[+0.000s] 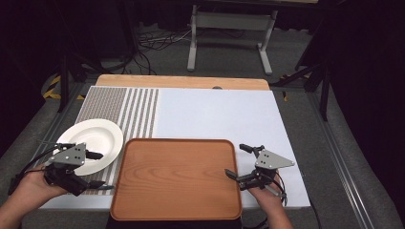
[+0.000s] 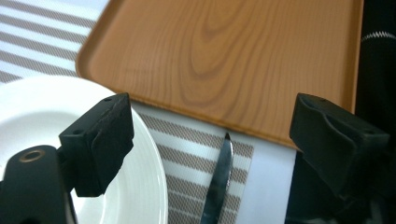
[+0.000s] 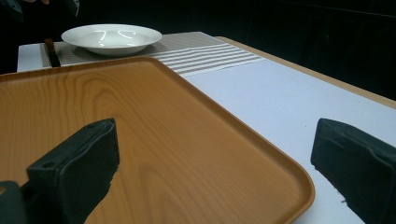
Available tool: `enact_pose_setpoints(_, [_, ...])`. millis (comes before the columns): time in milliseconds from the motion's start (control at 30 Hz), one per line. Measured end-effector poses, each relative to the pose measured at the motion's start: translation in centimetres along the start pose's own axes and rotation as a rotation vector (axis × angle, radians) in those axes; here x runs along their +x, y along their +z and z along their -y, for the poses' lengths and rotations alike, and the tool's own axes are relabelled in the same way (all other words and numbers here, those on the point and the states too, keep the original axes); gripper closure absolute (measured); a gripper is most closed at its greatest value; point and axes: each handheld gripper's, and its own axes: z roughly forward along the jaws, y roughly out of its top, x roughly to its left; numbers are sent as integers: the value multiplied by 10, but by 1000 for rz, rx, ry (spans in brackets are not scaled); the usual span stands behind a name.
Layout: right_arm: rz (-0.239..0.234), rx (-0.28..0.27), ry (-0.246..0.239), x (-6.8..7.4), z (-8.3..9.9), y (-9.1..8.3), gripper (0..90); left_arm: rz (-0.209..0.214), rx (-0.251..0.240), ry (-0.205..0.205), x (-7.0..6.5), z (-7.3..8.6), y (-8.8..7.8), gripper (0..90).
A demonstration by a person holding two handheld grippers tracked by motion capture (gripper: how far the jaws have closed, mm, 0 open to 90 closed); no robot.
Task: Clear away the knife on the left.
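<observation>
- Two claws sit low at the near edge. The left gripper (image 1: 97, 170) is wide open with nothing gripped; a knife (image 2: 218, 182) lies flat on the striped mat (image 2: 196, 158) between its jaws, tip toward the tray (image 1: 176, 176).
- Looks like the pickup step to me: next move is dropping lower and squeezing the thin blade square.
- The right gripper (image 1: 238, 161) is open too and empty, straddling the tray's right rim.
- Farther back, the white plate (image 1: 95, 138) sits just beside the left gripper.

The left gripper (image 1: 95, 169) sits at the tray's (image 1: 176, 210) left edge, jaws apart; the right gripper (image 1: 237, 161) straddles its right rim, jaws wide.
</observation>
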Motion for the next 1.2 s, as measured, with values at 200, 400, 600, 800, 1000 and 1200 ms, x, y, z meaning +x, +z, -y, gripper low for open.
enact_pose_setpoints(200, [-9, 4, 0, 0, 0, 1, 19, 5, 58, -3, -2, 4, -2, 211])
enact_pose_setpoints(400, [-18, 11, -2, 1, 1, 3, 19, 10, 183, 14, -2, 13, -1, 222])
enact_pose_setpoints(600, [-25, 11, 3, 2, 1, 4, 19, 19, 255, 37, -1, 18, -5, 264])
enact_pose_setpoints(800, [-30, 12, 0, 3, 1, 5, 19, 24, 350, 68, -1, 24, -5, 308])
enact_pose_setpoints(1000, [-37, 13, 1, 3, 2, 6, 19, 19, 425, 71, -1, 27, -5, 356])
enact_pose_setpoints(1200, [-42, 14, 2, 3, 2, 7, 19, 26, 499, 98, -1, 28, -3, 376])
